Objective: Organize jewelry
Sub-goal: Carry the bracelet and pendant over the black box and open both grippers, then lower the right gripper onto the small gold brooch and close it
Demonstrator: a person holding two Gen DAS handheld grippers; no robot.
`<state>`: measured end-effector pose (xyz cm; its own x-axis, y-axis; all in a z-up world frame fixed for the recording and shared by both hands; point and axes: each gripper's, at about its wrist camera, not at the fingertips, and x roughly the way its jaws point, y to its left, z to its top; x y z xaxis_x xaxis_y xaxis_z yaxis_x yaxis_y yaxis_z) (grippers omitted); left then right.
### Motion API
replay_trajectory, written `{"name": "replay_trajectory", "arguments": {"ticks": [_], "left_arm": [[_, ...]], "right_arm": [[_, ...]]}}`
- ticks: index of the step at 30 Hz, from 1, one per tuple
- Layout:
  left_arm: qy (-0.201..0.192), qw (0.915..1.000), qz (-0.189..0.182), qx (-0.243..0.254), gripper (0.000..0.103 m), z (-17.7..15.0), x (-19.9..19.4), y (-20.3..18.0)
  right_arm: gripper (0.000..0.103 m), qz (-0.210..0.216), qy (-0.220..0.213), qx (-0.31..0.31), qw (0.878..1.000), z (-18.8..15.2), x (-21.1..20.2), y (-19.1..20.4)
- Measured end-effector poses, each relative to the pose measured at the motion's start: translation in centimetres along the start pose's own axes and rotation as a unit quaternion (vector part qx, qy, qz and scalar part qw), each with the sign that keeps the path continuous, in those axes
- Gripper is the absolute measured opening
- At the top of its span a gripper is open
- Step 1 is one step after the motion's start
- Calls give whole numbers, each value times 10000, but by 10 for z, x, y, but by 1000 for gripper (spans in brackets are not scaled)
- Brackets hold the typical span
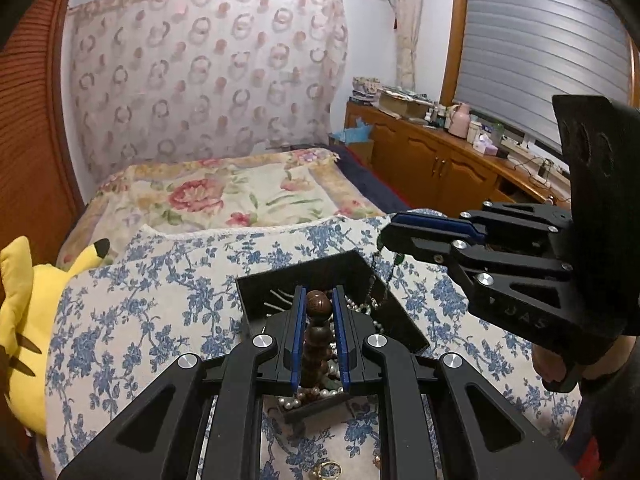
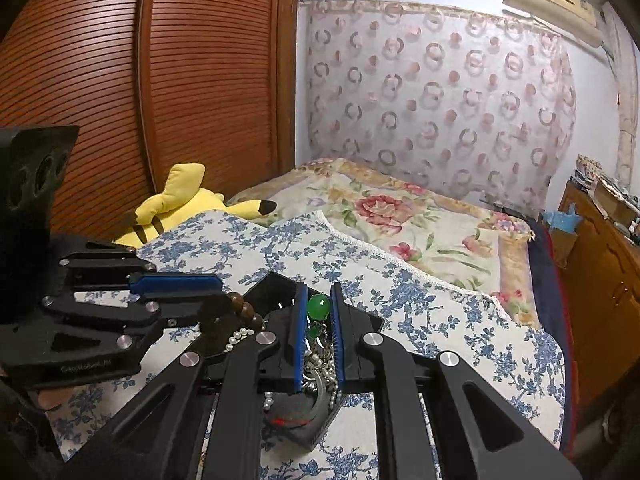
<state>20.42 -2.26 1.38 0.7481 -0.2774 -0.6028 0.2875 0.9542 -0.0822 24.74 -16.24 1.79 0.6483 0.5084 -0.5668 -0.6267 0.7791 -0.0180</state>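
Note:
A black open jewelry box (image 1: 392, 320) sits on the blue-flowered cloth and holds pearl strands (image 1: 304, 394) and tangled chains. My left gripper (image 1: 319, 300) is shut on a brown wooden bead bracelet (image 1: 319, 306) that hangs down over the box. My right gripper (image 2: 319, 300) is shut on a green bead necklace (image 2: 319, 306), also over the box (image 2: 280, 280). In the left wrist view the right gripper (image 1: 394, 246) comes in from the right with the green beads (image 1: 399, 259) dangling. In the right wrist view the left gripper (image 2: 224, 294) comes in from the left with the brown beads (image 2: 248, 312).
A gold ring (image 1: 328, 470) lies on the cloth in front of the box. A yellow plush toy (image 1: 24, 320) lies at the left by the wooden wardrobe (image 2: 120, 80). A floral bedspread (image 1: 224, 192) lies beyond. A cluttered wooden cabinet (image 1: 440, 156) runs along the right.

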Motion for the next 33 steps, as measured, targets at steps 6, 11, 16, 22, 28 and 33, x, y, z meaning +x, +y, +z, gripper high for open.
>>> {"name": "replay_trajectory", "arguments": {"ticks": [6, 11, 16, 22, 28, 33], "left_arm": [[-38, 9998, 166, -41, 31, -5, -1, 5], [-27, 9997, 235, -46, 50, -17, -7, 16], [-15, 9996, 282, -73, 69, -34, -15, 26], [43, 9993, 334, -146, 75, -53, -21, 34], [113, 9992, 343, -187, 78, -71, -28, 35], [136, 9989, 440, -130, 85, -86, -35, 33]], "right_arm": [[13, -95, 174, 24, 9998, -3, 18, -2], [13, -164, 269, 105, 9994, -9, 30, -6], [13, -202, 354, 199, 9990, -12, 38, -13], [20, -220, 342, 274, 9988, -12, 35, -15], [25, -153, 272, 301, 9991, -21, 14, -9], [25, 103, 413, 226, 9988, -48, -8, 13]]}}
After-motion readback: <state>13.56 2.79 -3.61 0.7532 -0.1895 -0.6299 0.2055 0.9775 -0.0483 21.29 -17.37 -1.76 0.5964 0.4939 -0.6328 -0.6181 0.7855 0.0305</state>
